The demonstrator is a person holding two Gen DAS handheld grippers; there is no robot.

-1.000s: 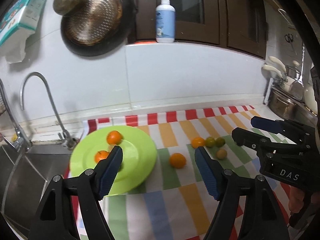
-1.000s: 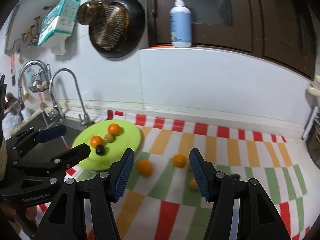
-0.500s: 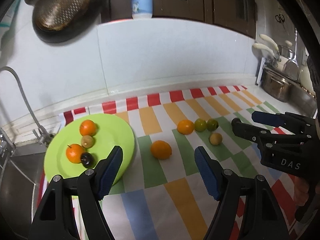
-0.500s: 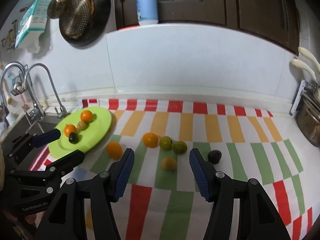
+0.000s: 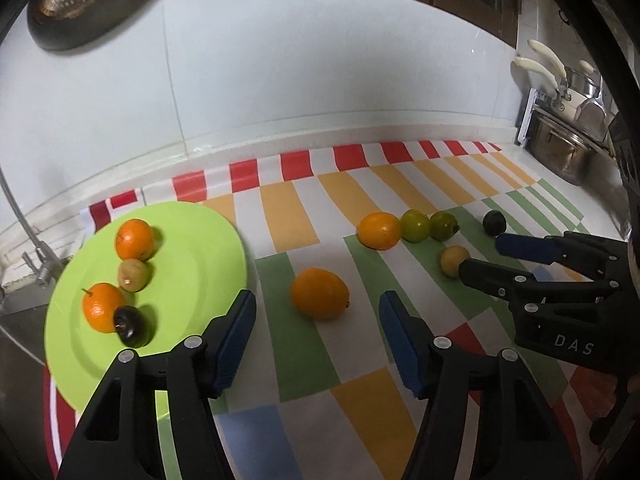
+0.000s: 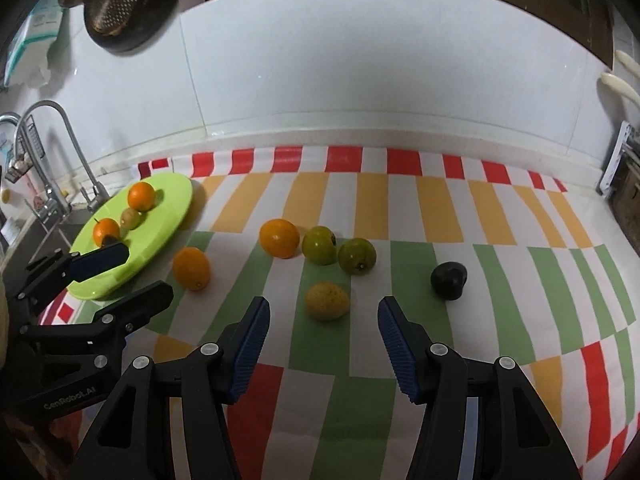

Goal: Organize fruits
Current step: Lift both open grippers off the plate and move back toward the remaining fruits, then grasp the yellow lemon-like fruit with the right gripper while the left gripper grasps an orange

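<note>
Left wrist view: the left gripper (image 5: 318,336) hangs over the striped cloth (image 5: 360,392) with its blue-padded jaws spread wide and nothing between them. Just ahead of the gap lies a loose oval orange fruit (image 5: 319,293) on the cloth. To its left sits the round lime-green plate (image 5: 200,256), which holds two small orange tangerines (image 5: 134,239) (image 5: 102,307), a brownish kiwi-like fruit (image 5: 133,275) between them, and a dark plum (image 5: 129,326) touching the nearer tangerine.

Right wrist view: the right gripper (image 6: 323,338) also hovers with its jaws apart and empty. Directly in front of it rests a yellow, speckled lemon-like fruit (image 6: 327,301). Beyond that, a round orange (image 6: 279,238) and two green round fruits (image 6: 319,245) (image 6: 357,257) sit in a row, close together or touching. A dark, nearly black avocado-like fruit (image 6: 449,280) lies alone to the right, well apart from the plate. The black left gripper appears at this view's left edge, near the plate's rim.
</note>
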